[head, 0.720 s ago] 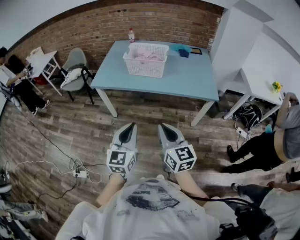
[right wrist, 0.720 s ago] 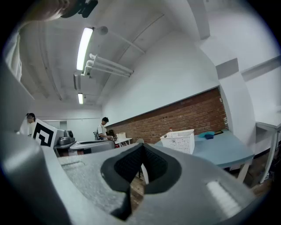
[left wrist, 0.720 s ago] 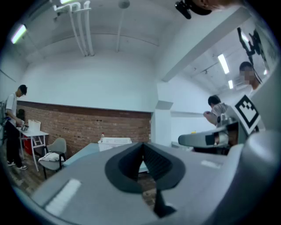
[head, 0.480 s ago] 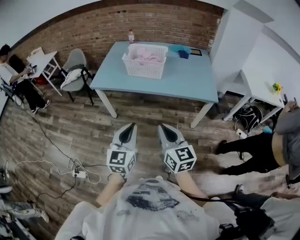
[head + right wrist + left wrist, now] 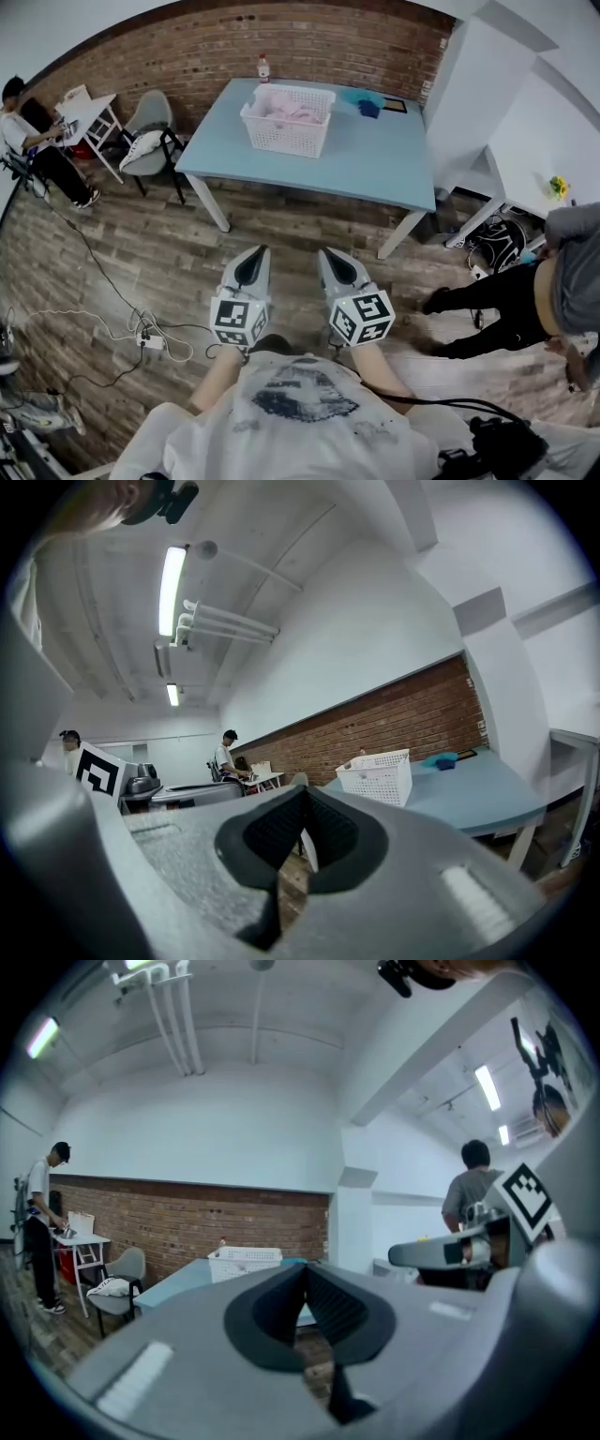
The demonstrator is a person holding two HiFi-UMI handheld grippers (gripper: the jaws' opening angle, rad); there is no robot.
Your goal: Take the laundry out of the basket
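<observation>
A white laundry basket [image 5: 287, 120] with pale pink laundry [image 5: 292, 112] inside stands on the blue table [image 5: 375, 164] across the room. The same basket shows small and distant in the left gripper view [image 5: 242, 1262] and in the right gripper view [image 5: 377, 774]. Both grippers are held level, side by side in front of the person's chest, well short of the table. My left gripper [image 5: 259, 252] has its jaws closed tip to tip with nothing between them. My right gripper [image 5: 327, 253] is likewise shut and empty.
A bottle [image 5: 262, 68] and blue items [image 5: 364, 101] sit at the table's back. A grey chair [image 5: 150, 141] and a small white table [image 5: 87, 108] with a seated person [image 5: 37, 141] are at left. Another person [image 5: 553, 286] bends at right. Cables and a power strip [image 5: 145, 343] lie on the wood floor.
The view has shifted slightly; the person at right has moved further right and down. Both grippers keep the same place and stay shut.
</observation>
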